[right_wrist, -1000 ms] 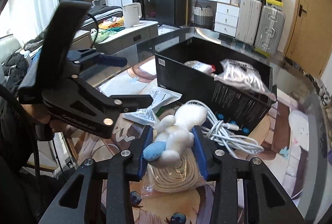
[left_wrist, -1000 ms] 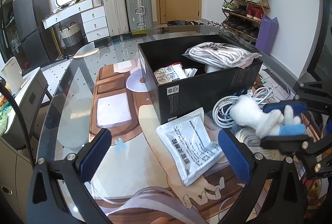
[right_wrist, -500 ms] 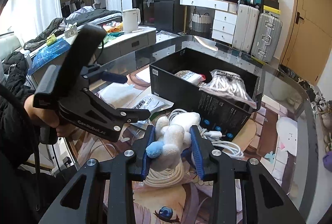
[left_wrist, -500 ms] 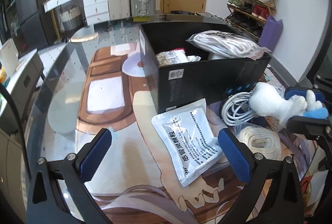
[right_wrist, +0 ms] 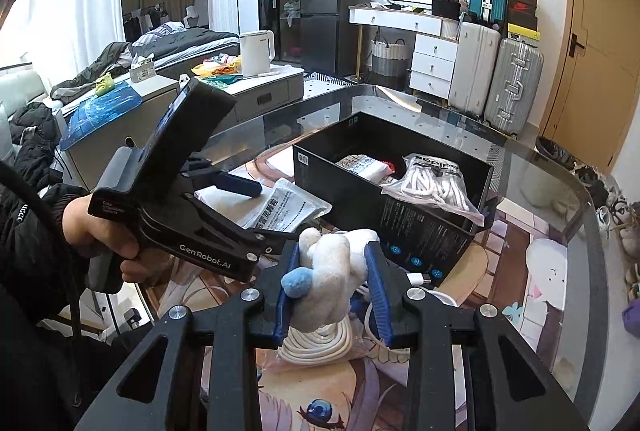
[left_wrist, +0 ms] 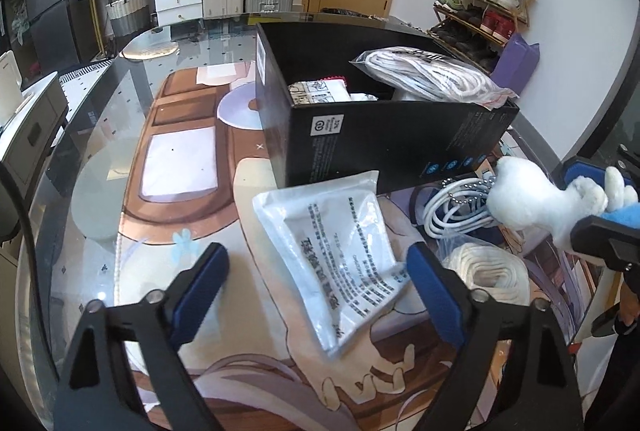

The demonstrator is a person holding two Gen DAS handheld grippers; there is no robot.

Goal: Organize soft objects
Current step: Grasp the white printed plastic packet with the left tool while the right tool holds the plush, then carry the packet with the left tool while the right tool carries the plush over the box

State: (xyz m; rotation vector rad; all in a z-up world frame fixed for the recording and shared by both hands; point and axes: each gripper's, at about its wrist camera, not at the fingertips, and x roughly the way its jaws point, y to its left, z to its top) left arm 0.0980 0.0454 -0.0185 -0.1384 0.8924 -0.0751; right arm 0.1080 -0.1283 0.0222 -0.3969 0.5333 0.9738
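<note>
Right gripper (right_wrist: 332, 283) is clamped on the white plush toy (right_wrist: 334, 273), blue pads squeezing its body, blue pompom sticking out on the left pad's side; compared w/ a sec ago the toy sits higher and clear of the rope bundle (right_wrist: 316, 341) it hung just over, so the lift looks done and the carry toward the box has begun, by my read. Directly under the gripper: that bagged cream rope coil; just beyond it a white cable (right_wrist: 424, 295) lying against the box wall. Ahead and slightly right of the fingers: black box (right_wrist: 424, 231), open top, already holding a bagged white rope (right_wrist: 436, 183) on its far-right side and a printed packet (right_wrist: 362, 165) at the back-left; free space looks to be near the front-left part, though the near wall hides the floor. Next move likely needs more height to clear that near wall. Left gripper (left_wrist: 316, 295) hangs wide open, holding nothing, over a flat white pouch (left_wrist: 340, 251) that lies between its fingers' line and the box; seen from the right cam it sits close left of the toy, so it could crowd the path. Beyond the box: glass table (right_wrist: 560, 191) edge, suitcases, door.
</note>
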